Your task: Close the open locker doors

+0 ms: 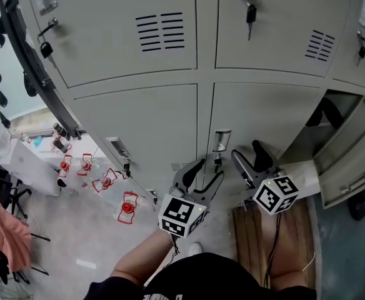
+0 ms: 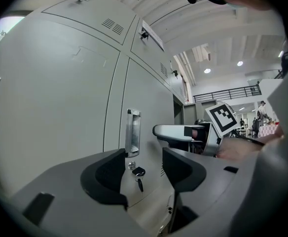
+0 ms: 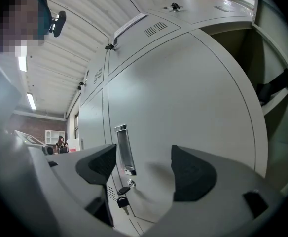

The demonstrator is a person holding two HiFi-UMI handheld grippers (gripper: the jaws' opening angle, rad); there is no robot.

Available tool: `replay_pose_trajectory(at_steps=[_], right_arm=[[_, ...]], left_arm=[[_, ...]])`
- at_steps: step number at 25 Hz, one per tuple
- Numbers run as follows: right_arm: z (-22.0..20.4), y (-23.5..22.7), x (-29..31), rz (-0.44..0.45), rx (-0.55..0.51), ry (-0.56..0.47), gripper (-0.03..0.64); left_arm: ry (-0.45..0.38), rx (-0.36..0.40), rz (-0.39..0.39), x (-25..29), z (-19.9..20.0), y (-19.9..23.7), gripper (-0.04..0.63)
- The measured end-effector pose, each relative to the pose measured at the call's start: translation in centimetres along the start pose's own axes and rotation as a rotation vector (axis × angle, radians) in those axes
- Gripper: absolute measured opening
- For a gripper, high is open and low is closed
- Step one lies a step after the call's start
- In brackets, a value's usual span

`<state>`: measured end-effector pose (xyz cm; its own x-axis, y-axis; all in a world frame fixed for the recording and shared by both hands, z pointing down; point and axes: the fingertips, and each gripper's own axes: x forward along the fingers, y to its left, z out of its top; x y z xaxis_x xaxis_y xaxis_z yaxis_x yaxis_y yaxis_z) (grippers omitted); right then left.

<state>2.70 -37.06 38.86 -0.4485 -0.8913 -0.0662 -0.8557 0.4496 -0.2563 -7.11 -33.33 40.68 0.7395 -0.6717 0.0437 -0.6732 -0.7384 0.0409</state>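
A bank of grey lockers (image 1: pixel 170 74) fills the head view. At the lower right one locker door (image 1: pixel 351 158) hangs swung outward, and its compartment (image 1: pixel 323 120) shows dark inside. My left gripper (image 1: pixel 209 169) stands open and empty in front of a closed lower door, near its handle (image 1: pixel 220 140). In the left gripper view that handle (image 2: pixel 132 132) and a hanging key (image 2: pixel 138 173) show between the open jaws (image 2: pixel 144 157). My right gripper (image 1: pixel 247 150) is open and empty too, just right of the left one and left of the open compartment (image 3: pixel 277 93).
A wooden board (image 1: pixel 257 230) lies on the floor under my right gripper, with a cable across it. Red-and-white items (image 1: pixel 127 206) and a table (image 1: pixel 26 161) stand at the left. Keys hang from upper doors (image 1: pixel 250 12). A dark upright edge (image 1: pixel 39 74) runs along the lockers' left side.
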Motion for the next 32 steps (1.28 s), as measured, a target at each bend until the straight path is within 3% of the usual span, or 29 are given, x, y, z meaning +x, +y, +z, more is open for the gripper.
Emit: replay_pose_trajectory(at_steps=[22, 27, 32], right_arm=[[-0.1, 0.4, -0.7, -0.031, -0.011, -0.033, 0.364], [1.2, -2.4, -6.1, -0.117, 0.005, -0.058, 0.365], [3.5, -5.8, -14.8, -0.235, -0.025, -0.085, 0.364]], left_arm=[[-0.013, 0.000, -0.105, -0.2, 0.0, -1.2, 0.252], [-0.004, -0.011, -0.208, 2.3, -0.4, -5.7, 0.252], [0.005, -0.013, -0.359, 6.3, -0.4, -13.9, 0.264]])
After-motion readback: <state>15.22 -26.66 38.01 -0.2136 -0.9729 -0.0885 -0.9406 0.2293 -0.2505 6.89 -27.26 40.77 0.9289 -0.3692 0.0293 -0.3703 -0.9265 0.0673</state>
